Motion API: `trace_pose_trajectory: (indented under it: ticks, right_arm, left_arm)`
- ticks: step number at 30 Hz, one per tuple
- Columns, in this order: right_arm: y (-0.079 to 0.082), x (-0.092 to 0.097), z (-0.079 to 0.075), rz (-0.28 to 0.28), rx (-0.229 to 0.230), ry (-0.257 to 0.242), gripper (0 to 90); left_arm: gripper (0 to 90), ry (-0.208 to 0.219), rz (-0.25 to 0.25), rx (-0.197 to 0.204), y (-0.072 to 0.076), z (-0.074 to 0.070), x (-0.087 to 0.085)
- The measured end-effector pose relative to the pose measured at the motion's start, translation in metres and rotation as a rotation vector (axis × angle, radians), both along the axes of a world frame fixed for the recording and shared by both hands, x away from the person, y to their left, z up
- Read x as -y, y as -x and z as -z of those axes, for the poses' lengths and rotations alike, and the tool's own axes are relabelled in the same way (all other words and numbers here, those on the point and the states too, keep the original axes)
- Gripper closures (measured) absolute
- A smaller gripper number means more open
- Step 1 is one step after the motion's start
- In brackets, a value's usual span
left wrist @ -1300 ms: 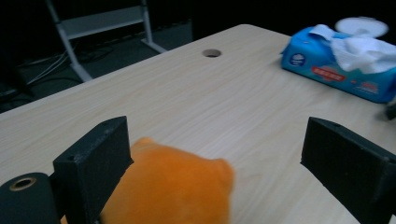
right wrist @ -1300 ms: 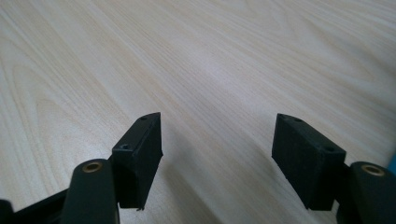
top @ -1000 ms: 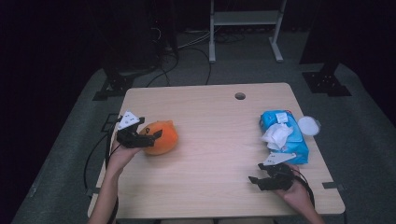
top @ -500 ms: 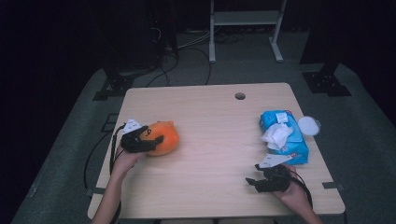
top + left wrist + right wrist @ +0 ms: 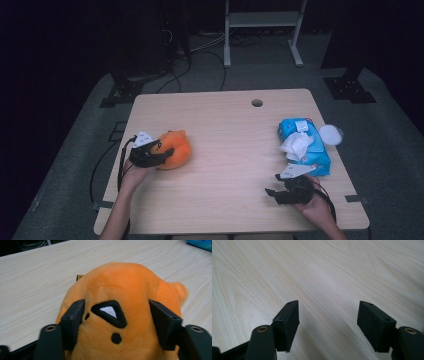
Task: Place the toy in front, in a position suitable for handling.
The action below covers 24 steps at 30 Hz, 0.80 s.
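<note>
Lowered onto the orange plush toy, the left gripper has just been closing its jaws around it.
Pale wood table in a dark room, cables on grey floor. At the table's left the toy's stitched face, seen in the left gripper view, sits between pads pressing its sides. Rightward, blue wipes pack; right gripper rests on bare wood, jaws apart, holding nothing.

Orange plush toy on table's left, squeezed.

Plush toy left, wipes pack right
</note>
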State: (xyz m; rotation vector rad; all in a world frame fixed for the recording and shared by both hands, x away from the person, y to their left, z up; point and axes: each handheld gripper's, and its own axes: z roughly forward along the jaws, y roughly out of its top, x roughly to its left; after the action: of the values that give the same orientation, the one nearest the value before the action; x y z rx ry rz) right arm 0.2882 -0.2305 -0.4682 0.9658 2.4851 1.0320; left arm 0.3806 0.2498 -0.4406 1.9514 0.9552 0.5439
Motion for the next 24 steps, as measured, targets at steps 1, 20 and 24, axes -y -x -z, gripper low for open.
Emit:
trace_pose_trajectory:
  ticks: [1, 20, 24]
  right_arm:
    - [0.0, 0.0, 0.0, -0.002, 0.002, 0.0, 32.8]
    - [0.002, 0.004, -0.007, 0.004, 0.029, -0.029, 32.8]
    - [0.002, 0.004, -0.006, 0.004, 0.029, -0.027, 32.9]
  left_arm:
    - [40.6, 0.005, 0.0, -0.001, 0.001, -0.001, 0.0]
    - [47.9, 0.232, 0.005, -0.064, 0.002, -0.015, -0.011]
    - [47.9, 0.244, 0.034, -0.051, 0.005, -0.021, -0.006]
